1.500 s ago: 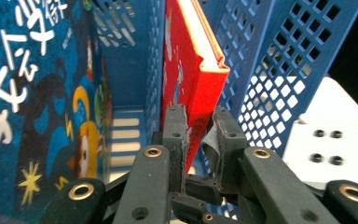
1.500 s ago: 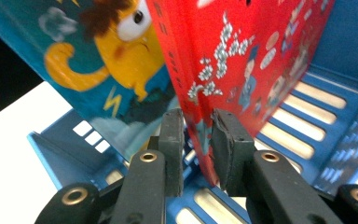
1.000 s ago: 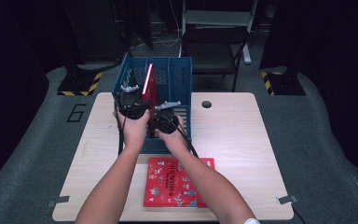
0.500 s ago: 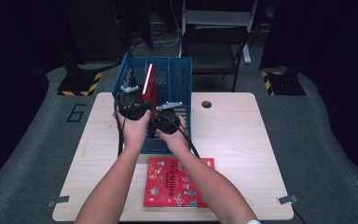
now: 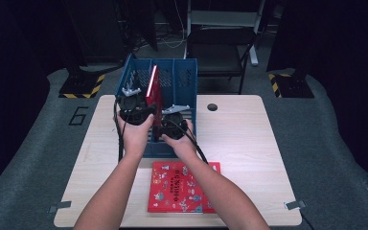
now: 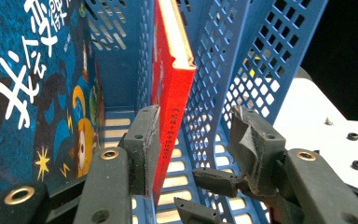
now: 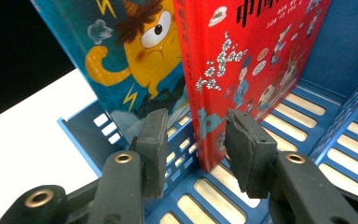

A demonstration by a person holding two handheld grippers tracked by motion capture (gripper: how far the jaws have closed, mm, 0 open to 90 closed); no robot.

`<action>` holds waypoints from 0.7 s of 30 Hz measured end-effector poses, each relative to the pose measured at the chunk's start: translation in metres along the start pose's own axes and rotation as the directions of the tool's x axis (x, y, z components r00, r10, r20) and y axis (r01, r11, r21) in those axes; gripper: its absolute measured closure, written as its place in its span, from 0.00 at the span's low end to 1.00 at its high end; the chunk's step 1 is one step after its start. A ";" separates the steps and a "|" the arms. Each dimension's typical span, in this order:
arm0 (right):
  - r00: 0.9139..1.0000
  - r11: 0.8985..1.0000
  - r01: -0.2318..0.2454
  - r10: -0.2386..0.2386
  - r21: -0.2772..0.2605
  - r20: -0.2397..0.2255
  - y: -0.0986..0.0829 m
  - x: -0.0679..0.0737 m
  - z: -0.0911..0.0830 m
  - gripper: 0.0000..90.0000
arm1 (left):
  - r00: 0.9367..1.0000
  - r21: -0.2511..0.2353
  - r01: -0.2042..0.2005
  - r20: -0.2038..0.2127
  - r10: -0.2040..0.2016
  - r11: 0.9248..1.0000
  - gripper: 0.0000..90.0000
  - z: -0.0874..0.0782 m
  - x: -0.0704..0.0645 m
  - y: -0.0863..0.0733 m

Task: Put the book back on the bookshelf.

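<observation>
A blue file rack (image 5: 184, 76) stands at the back of the table, and a red book (image 5: 152, 84) stands upright in it. My left gripper (image 5: 133, 98) is at the book's left and my right gripper (image 5: 175, 117) at its near right. In the left gripper view the left gripper (image 6: 196, 135) is open; the red book's spine (image 6: 172, 93) lies against its left jaw, well clear of the right jaw. The right gripper (image 7: 198, 149) is open and straddles the red book's lower corner (image 7: 247, 60). A blue picture book (image 7: 135, 42) stands in the neighbouring slot (image 6: 32, 84).
A second red book (image 5: 182, 187) lies flat near the table's front edge, under my forearms. The wooden table (image 5: 239, 139) has a small round hole (image 5: 212, 107) right of the rack. A dark chair (image 5: 220, 48) stands behind the table.
</observation>
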State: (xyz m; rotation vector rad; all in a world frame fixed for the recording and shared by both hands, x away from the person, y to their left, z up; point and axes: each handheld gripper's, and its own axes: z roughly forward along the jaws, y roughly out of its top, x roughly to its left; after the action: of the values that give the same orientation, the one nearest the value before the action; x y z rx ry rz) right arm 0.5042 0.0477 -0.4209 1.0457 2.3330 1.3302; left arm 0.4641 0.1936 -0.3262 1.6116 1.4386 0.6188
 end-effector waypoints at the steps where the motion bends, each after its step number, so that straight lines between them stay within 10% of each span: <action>1: 1.000 1.000 -0.001 0.001 -0.001 0.002 0.000 0.001 -0.002 0.65 | 1.000 -0.001 -0.001 0.002 0.001 1.000 0.59 -0.002 0.000 0.000; 21: 1.000 1.000 -0.002 0.002 -0.030 -0.009 -0.006 0.011 -0.043 0.59 | 0.995 0.001 -0.048 0.090 0.048 0.999 0.57 -0.033 0.005 -0.017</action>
State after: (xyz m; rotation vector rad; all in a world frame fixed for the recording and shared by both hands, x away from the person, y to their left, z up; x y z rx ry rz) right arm 0.4707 0.0260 -0.4010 1.0357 2.3121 1.3691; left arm 0.4290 0.2069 -0.3251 1.6600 1.3393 0.5643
